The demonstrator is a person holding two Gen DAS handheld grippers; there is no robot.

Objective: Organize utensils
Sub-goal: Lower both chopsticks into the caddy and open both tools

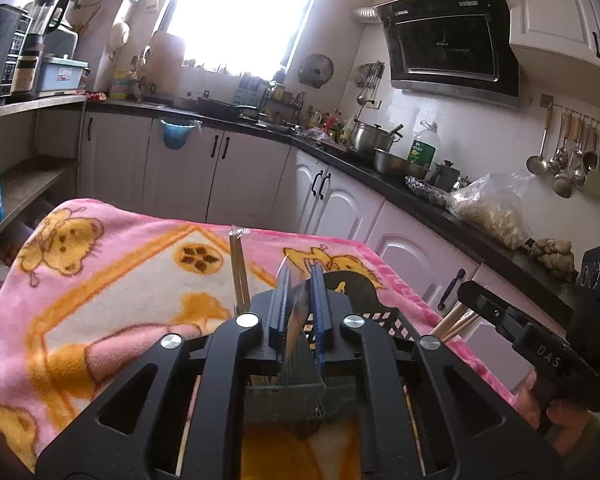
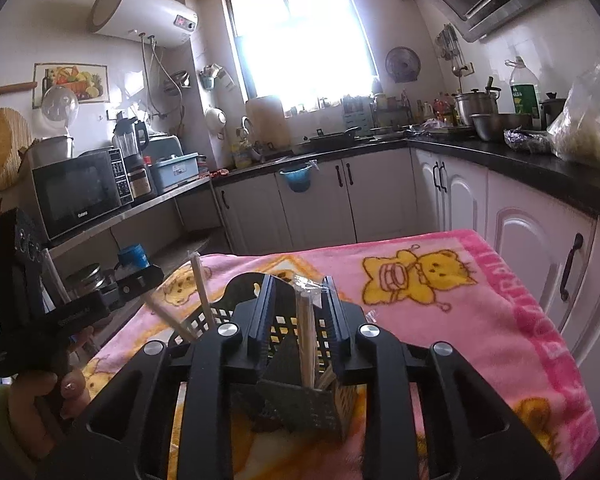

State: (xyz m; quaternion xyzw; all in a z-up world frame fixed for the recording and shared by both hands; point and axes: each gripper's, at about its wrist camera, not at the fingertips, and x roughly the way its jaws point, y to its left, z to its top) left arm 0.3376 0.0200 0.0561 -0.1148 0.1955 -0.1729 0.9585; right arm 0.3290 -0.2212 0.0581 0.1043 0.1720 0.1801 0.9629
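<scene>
My left gripper [image 1: 300, 276] hovers over a grey-green holder [image 1: 284, 396] that stands in a black lattice basket [image 1: 380, 316]. Its jaws stand narrowly apart, with a brown wrapped utensil [image 1: 298, 316] leaning loosely between them and its lower end down in the holder. My right gripper [image 2: 300, 284] is over the same holder [image 2: 300, 408] and is open. A plastic-wrapped pair of wooden chopsticks [image 2: 306, 332] stands upright in the gap, clear of both fingers. More chopsticks [image 2: 202, 288] lean in the basket [image 2: 220, 316].
The basket sits on a pink bear-print blanket [image 1: 100, 280] over a small table. A dark counter [image 1: 480, 232] with white cabinets runs along the right, holding pots and a bag of food. A hand holds the other gripper's body [image 2: 60, 312] close on the left.
</scene>
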